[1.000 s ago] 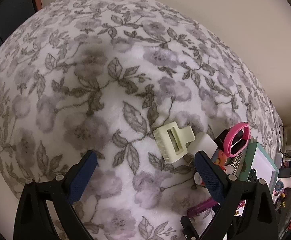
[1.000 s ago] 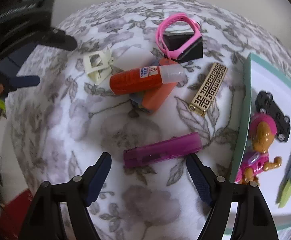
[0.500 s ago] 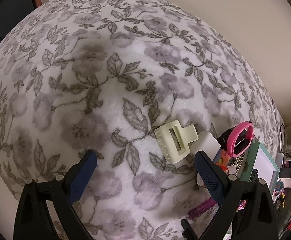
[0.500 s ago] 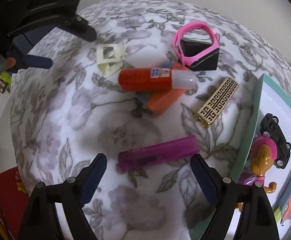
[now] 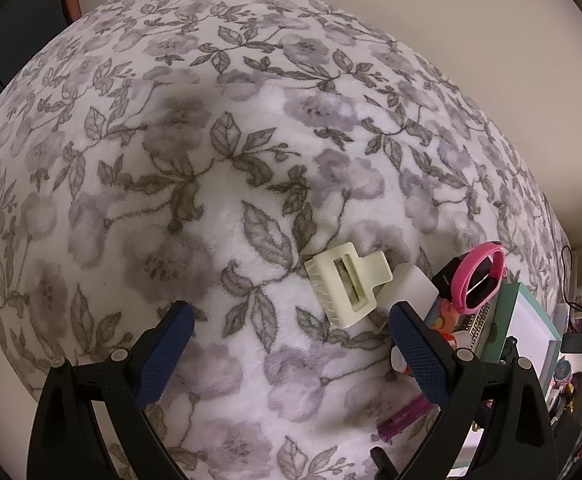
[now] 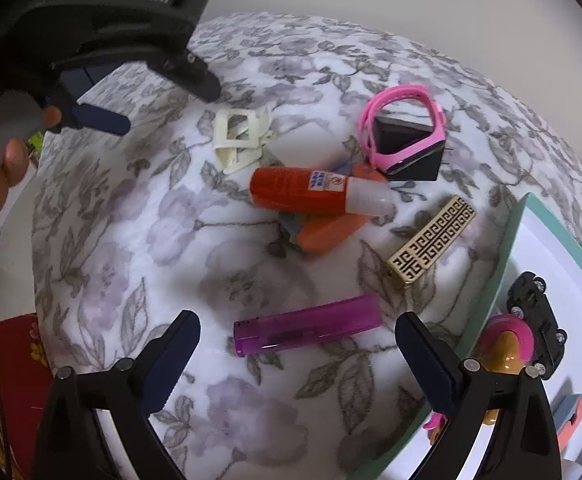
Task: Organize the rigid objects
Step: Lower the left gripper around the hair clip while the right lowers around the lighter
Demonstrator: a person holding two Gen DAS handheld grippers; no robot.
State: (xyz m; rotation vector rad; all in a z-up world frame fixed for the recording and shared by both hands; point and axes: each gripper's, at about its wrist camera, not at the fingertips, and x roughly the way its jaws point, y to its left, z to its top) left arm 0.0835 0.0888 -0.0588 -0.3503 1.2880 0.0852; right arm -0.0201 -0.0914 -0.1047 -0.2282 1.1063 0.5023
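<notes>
The right gripper [image 6: 297, 350] hangs over the floral blanket [image 6: 103, 248] with its jaws spread wide, having just been opening, and the purple lighter [image 6: 307, 330] lies flat between them, touched by neither pad. Beyond the lighter lie an orange glue bottle [image 6: 311, 194], a gold patterned bar [image 6: 431, 250], a cream hair clip [image 6: 241, 140] and a pink watch [image 6: 403, 128] on a black stand, while a green-rimmed tray [image 6: 491, 280] on the right holds a black toy car [image 6: 535, 320] and a pink-haired doll [image 6: 505, 344]. The left gripper [image 5: 291, 340] is also spread wide and empty, with the hair clip just beyond its right finger.
</notes>
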